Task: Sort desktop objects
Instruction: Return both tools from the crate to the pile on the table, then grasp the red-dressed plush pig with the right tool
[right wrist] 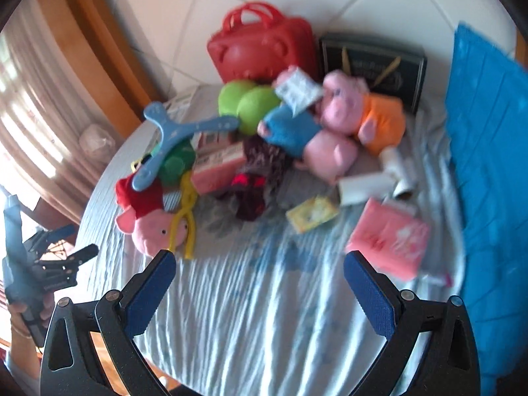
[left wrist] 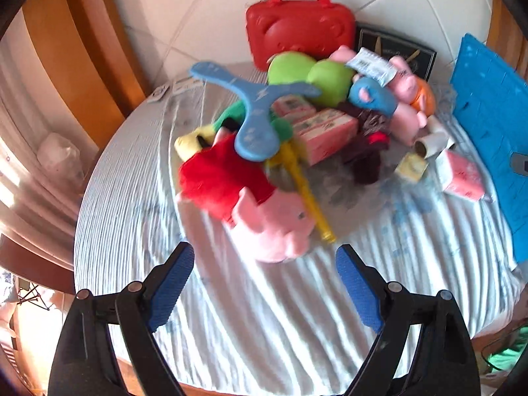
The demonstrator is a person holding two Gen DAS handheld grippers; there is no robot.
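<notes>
Round desk (left wrist: pixel 132 217), striped cloth cover. Left gripper (left wrist: pixel 264 280): jaws spread wide, holding nothing, above the near edge. Left of centre: pink pig plush in red (left wrist: pixel 264 211), yellow tongs (left wrist: pixel 308 194), blue three-armed toy (left wrist: pixel 254 112). Centre: pink boxes (left wrist: pixel 325 132). Far edge: red case (left wrist: pixel 298 28). Right edge: blue mat (left wrist: pixel 491 115), possibly foam. Right gripper (right wrist: pixel 259 282): jaws wide apart, empty.
</notes>
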